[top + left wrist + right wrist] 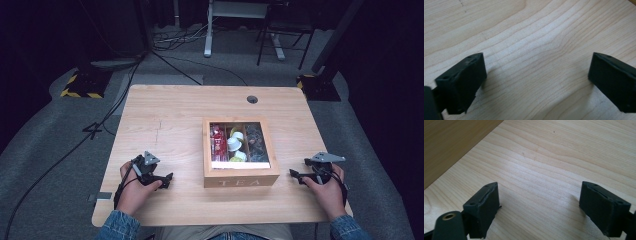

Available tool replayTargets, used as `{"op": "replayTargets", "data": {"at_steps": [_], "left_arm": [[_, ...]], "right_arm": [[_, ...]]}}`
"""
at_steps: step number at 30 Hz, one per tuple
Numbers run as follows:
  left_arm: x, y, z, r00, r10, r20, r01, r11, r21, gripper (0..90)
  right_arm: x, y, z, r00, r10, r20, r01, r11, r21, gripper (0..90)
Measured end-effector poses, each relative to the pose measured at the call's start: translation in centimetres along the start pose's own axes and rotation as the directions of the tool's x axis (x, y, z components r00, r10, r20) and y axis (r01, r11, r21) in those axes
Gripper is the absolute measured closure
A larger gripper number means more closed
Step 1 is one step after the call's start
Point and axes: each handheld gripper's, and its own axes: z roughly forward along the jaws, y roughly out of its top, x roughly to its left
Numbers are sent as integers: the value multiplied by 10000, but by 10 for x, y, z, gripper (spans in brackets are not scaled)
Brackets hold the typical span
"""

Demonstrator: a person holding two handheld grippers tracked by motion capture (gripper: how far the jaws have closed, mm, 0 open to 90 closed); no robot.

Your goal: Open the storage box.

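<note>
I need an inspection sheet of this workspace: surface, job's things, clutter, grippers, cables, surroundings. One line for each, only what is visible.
Surface: light wooden table, with a round cable hole near the far edge.
Job's things: wooden box marked TEA at the table's middle, nearer the person; through its clear top, red packets in the left compartment, white and yellow pods in the middle one, dark contents at right that cannot be identified.
Clutter: nothing seen.
Grippers: left gripper and right gripper open and holding nothing, low over bare wood, one on each side of the box.
Cables: black cables across the floor left of and behind the table.
Surroundings: grey carpet, a yellow-black striped stand base, desk legs behind.
</note>
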Motion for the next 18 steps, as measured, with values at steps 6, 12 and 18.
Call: {"op": "replayTargets", "data": {"at_steps": [6,12,18], "left_arm": [[-3,6,-4,9999,111,56,-110,9998,-162,217],[-9,15,-15,9992,337,217,-327,9985,-447,260],[-16,19,-23,9973,360,635,-335,9986,-409,273]], "right_arm": [[0,0,0,10000,10,10,-10,10000,-3,164],[0,0,0,10000,11,7,-11,10000,4,164],[0,0,0,10000,19,4,-19,10000,5,164]]}}
